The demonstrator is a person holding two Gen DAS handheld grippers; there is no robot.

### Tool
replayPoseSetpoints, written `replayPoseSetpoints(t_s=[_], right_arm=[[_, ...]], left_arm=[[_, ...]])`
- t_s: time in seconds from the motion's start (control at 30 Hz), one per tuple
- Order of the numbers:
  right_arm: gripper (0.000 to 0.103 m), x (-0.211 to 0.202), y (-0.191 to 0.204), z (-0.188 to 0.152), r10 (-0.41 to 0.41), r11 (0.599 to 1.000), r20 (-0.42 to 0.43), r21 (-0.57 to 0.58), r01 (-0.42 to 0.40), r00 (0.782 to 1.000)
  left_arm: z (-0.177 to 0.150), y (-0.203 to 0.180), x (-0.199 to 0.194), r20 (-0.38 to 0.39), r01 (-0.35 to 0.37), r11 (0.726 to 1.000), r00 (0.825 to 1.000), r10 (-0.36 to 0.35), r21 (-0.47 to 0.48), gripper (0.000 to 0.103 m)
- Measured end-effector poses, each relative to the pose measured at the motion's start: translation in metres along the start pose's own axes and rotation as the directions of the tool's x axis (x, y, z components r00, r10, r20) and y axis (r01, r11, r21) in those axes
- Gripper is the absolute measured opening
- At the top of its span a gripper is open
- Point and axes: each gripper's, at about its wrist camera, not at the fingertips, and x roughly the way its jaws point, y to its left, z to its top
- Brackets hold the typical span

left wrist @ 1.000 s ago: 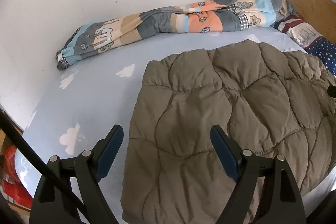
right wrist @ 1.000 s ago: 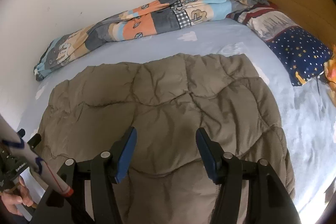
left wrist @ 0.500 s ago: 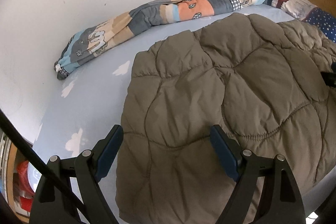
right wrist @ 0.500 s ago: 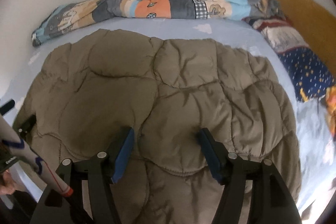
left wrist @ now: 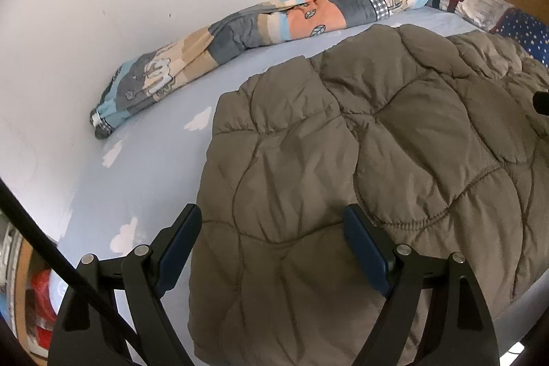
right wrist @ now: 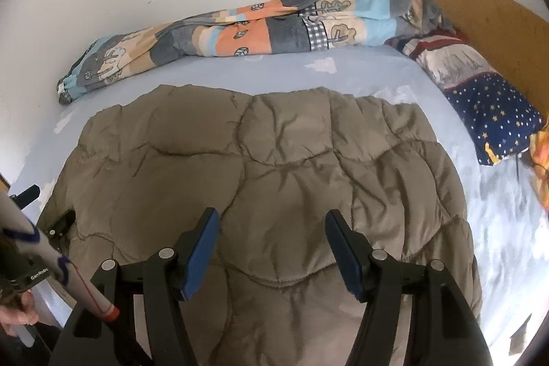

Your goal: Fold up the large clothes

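Both tools, left tool [left wrist: 271, 237] and right tool [right wrist: 271, 240], are being held open and empty above the quilted brown garment [right wrist: 267, 180], which is lying spread on the bed [right wrist: 360, 74]; folding is judged barely begun.

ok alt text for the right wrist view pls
An open claw hangs over a brown quilted coat spread flat on a pale blue bed, gripping nothing. A patchwork blanket lies bunched along the white wall behind, and a starry pillow sits at the right by a wooden headboard.
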Motion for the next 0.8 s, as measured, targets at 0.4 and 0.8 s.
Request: replayPoseSetpoints(t_s=[0.4,0.8], right_arm=[[0.069,0.02,0.04,-0.012,-0.032,0.987,-0.072,-0.162,0.02,0.997],[0.069,-0.01,-0.055,0.005,-0.035,0.979,0.027,0.202,0.029,0.999]], left_arm=[[-0.007,-0.006,-0.004,0.027,-0.037,0.996,0.999,0.035,0.081,0.084],[-0.003,0.044,0.011,-0.059,0.075,0.985,0.995,-0.085,-0.156,0.084]])
